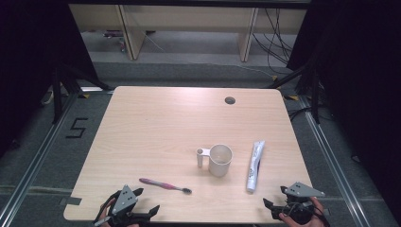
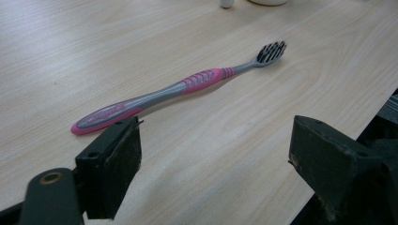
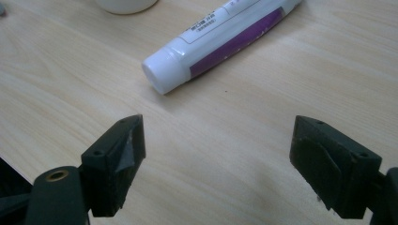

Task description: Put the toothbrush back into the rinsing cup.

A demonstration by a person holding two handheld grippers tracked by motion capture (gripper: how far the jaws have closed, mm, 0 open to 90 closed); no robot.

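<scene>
Left gripper (image 1: pixel 142 202) rests at the near-left edge of the table (image 1: pixel 142 123), jaws spread wide with nothing between them. The pink-and-grey toothbrush (image 1: pixel 164 185) lies flat just ahead of it, handle end nearest the jaws, bristle head pointing right toward the cup; in the left gripper view the toothbrush (image 2: pixel 178 89) runs diagonally, its handle tip just beyond the left jaw and not touching it. Mid-table stands a white cup (image 1: pixel 220 160) with a small white holder (image 1: pixel 202 157) beside it. Right of the cup the toothpaste tube (image 1: pixel 255 165) lies lengthwise, cap toward the near edge. Right gripper (image 1: pixel 276 204) sits at the near-right edge, likewise wide open and empty; in its own view the tube's cap (image 3: pixel 162 72) is just ahead of the jaws, apart from both. Judgement: approach stage, no pick begun. Next move likely calls for each gripper to advance, lower and straddle its item across the narrow axis before closing.
</scene>
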